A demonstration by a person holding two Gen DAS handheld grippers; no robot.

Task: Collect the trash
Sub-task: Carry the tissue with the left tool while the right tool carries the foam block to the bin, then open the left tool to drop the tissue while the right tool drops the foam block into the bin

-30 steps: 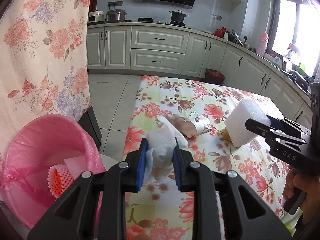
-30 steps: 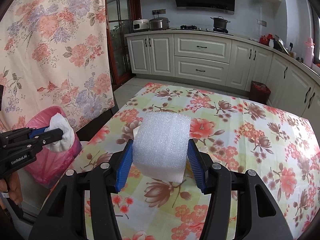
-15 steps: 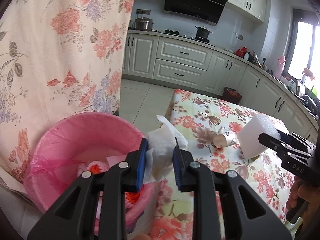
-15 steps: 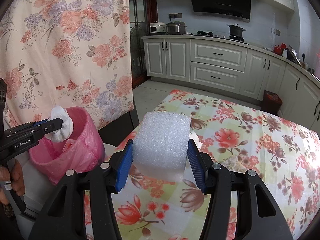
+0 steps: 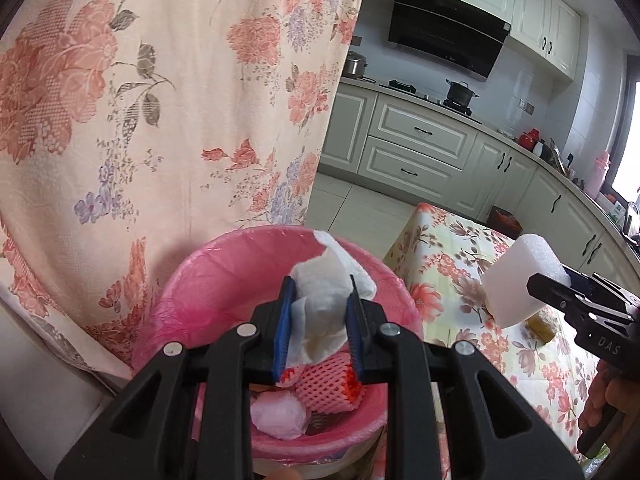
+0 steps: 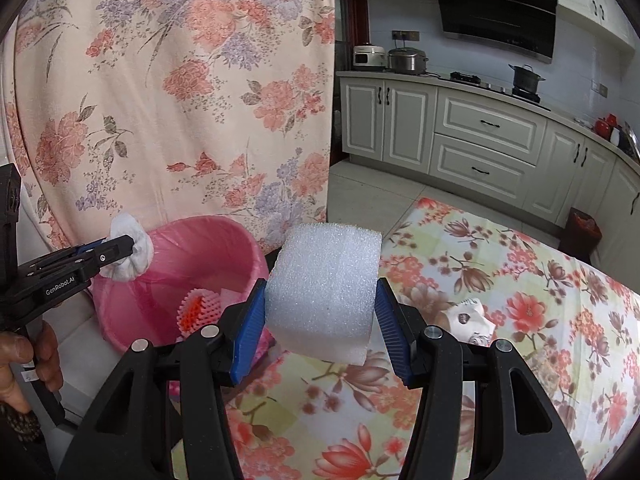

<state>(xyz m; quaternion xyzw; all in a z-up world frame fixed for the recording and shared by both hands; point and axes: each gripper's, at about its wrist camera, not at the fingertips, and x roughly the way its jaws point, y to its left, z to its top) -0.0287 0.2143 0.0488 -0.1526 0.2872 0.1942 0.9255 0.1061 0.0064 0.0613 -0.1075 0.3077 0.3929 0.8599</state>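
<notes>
My left gripper (image 5: pixel 320 332) is shut on a crumpled white tissue (image 5: pixel 324 300) and hangs right over the pink-lined bin (image 5: pixel 224 280); the right wrist view shows that tissue (image 6: pixel 128 252) at the bin's (image 6: pixel 224 252) near-left rim. Inside the bin lie pink foam fruit netting (image 5: pixel 324 384) and a pale wad (image 5: pixel 276 416). My right gripper (image 6: pixel 320 320) is shut on a white foam block (image 6: pixel 324 292) above the table's left edge, just right of the bin; the left wrist view has this foam block (image 5: pixel 520 280) at the right.
A floral curtain (image 5: pixel 160 100) hangs directly behind the bin. The floral tablecloth (image 6: pixel 520 320) still carries a crumpled paper cup (image 6: pixel 468 316) and a yellowish scrap (image 5: pixel 542 322). White kitchen cabinets (image 6: pixel 480 136) line the far wall; tiled floor lies between.
Both grippers have swung left from over the table toward the bin, each keeping its load. The tissue now hangs over the bin's opening, and the foam block has reached the table's left edge.
</notes>
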